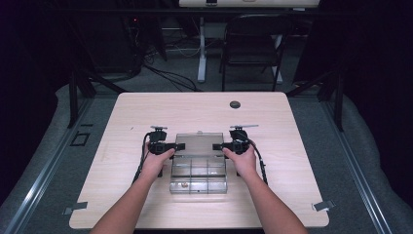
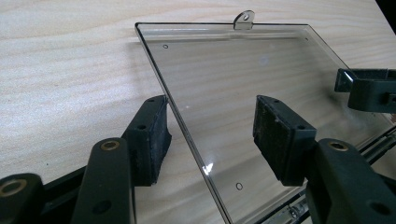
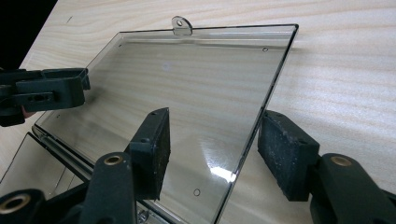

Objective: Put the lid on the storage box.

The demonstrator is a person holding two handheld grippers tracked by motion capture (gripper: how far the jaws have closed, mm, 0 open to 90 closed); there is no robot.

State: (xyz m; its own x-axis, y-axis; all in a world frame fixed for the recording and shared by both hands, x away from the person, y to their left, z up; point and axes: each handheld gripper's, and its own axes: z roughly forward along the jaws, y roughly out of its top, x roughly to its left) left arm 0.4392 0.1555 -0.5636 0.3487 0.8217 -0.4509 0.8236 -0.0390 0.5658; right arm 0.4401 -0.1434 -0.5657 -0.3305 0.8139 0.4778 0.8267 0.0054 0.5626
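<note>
- The clear plastic organizer box sits near the middle of the table, with its lid swung open on the far side of the box and tilted up.
- Your left tongs straddle the lid's left edge; pads spread, not pinching yet.
- Your right tongs straddle the lid's right edge, likewise open.
- To do this well: close both together at matching height, keeping the edge centred between the pads so the thin lid doesn't twist.
- The left gripper view shows the lid's edge nearer the left pad; recentre first.
- The high view shows the box's compartments and a small item in the near-left one.
- A dark disc lies on the table beyond the box.
</note>
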